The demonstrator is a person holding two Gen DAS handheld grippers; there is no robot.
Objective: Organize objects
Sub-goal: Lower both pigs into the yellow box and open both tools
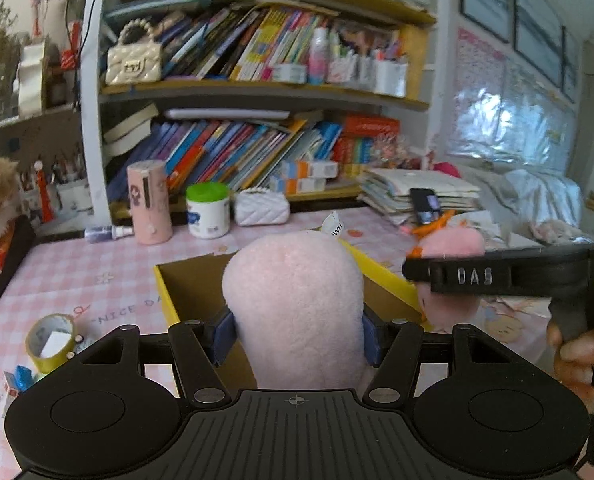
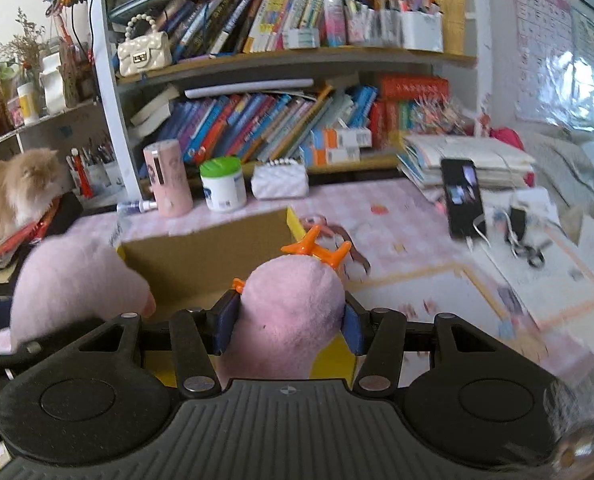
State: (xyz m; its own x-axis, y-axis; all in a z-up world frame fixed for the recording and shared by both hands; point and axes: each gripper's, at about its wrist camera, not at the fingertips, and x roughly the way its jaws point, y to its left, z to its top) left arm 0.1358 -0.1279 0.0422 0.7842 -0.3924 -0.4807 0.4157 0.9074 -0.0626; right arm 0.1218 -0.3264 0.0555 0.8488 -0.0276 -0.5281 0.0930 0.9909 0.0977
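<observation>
A pink plush toy point(image 1: 293, 304) is pinched by the left gripper point(image 1: 295, 338) above the open cardboard box point(image 1: 193, 292) on the worktop point(image 1: 77, 276). A second pink plush point(image 2: 293, 312) with orange feet is clamped by the right gripper point(image 2: 289, 326) over the box's right edge.

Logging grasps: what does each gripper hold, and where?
Left gripper: pale pink plush toy, around its body. Right gripper: pink plush with orange feet, likewise.

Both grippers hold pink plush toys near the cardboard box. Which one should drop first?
Left, probably: its pink plush already hangs over the box opening. The right gripper sits at the box's near edge.
</observation>
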